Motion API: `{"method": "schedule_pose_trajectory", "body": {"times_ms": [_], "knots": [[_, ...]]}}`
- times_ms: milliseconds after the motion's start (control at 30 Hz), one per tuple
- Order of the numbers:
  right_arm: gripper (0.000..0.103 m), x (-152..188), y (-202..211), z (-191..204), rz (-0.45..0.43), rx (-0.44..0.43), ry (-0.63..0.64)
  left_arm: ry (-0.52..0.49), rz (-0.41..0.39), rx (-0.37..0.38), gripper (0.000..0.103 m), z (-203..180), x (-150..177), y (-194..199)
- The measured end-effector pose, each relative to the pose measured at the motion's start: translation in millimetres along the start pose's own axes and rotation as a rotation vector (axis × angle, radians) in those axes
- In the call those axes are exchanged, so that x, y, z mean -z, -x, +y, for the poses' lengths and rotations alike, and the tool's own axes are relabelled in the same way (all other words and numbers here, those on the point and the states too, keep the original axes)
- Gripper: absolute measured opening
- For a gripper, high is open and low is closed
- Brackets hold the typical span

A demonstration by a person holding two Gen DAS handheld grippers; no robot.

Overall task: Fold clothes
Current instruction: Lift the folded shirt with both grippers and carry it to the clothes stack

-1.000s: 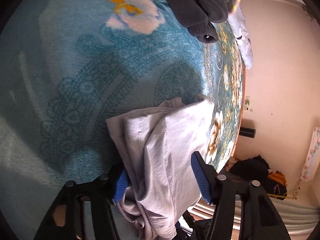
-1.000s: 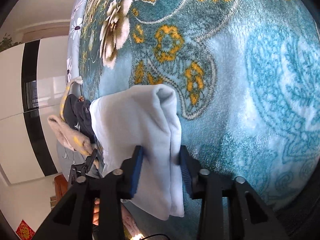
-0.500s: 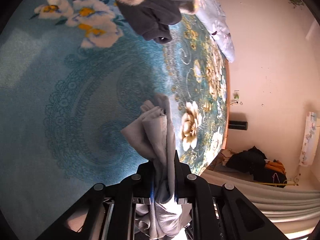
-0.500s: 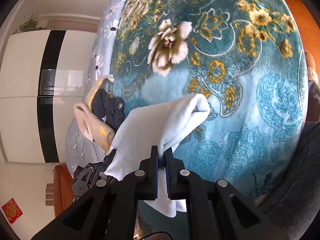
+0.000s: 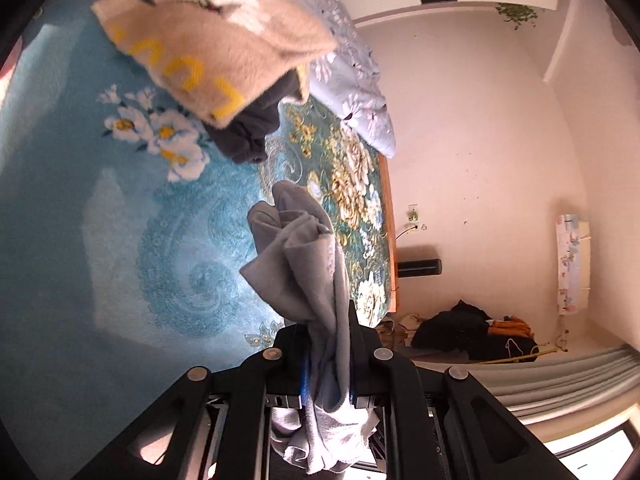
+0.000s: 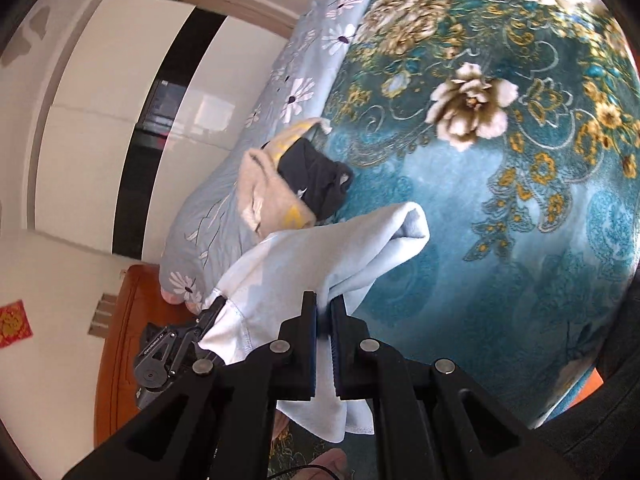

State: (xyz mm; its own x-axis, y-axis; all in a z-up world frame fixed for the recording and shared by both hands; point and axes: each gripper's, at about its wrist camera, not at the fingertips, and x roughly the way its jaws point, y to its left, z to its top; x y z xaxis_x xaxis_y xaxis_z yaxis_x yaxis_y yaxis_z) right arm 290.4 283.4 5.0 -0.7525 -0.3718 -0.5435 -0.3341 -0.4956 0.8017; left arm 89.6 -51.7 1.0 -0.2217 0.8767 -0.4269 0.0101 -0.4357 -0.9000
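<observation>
A pale grey-blue garment point(image 5: 304, 272) hangs bunched above the teal flowered blanket point(image 5: 100, 240). My left gripper point(image 5: 328, 320) is shut on one end of it, cloth spilling below the pads. In the right wrist view the same garment point(image 6: 320, 256) stretches as a light blue band from my right gripper point(image 6: 324, 304), which is shut on its edge, across to the left gripper point(image 6: 208, 316) at the lower left. The garment is lifted off the blanket point(image 6: 500, 220).
A beige fleece garment with yellow letters point(image 5: 208, 40) and a dark garment point(image 5: 248, 136) lie piled at the far side of the bed, beside a pale floral pillow point(image 5: 352, 80). A heap of dark clothes point(image 5: 472, 328) lies on the floor by the wall. The bed's wooden edge point(image 5: 390, 216) runs on the right.
Both grippers went from open around the garment to shut on it, then lifted it away from the blanket. The cloth has gathered into a hanging bunch.
</observation>
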Motion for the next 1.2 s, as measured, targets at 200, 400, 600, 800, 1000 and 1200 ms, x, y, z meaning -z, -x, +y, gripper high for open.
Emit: {"method": "schedule_pose_trajectory", "body": {"times_ms": [200,400,600,800,1000,1200], "knots": [[0.006,22,-31,91,0.084,-0.041,0.220,-0.091,-0.161,0.052,0.013,-1,-21,102],[0.006,57,-73,192,0.180,-0.082,0.421,-0.118,-0.364,0.110,0.013,7,-32,209],[0.006,91,-137,261,0.318,-0.122,0.512,-0.131,-0.562,0.106,0.013,31,-41,305],[0.006,122,-201,303,0.412,-0.114,0.578,-0.116,-0.669,0.063,0.013,67,-53,358],[0.006,135,-253,341,0.456,-0.082,0.635,-0.095,-0.737,0.044,0.013,101,-64,383],[0.006,157,-288,388,0.448,-0.067,0.862,-0.098,-0.862,0.059,0.014,139,-56,402]]}}
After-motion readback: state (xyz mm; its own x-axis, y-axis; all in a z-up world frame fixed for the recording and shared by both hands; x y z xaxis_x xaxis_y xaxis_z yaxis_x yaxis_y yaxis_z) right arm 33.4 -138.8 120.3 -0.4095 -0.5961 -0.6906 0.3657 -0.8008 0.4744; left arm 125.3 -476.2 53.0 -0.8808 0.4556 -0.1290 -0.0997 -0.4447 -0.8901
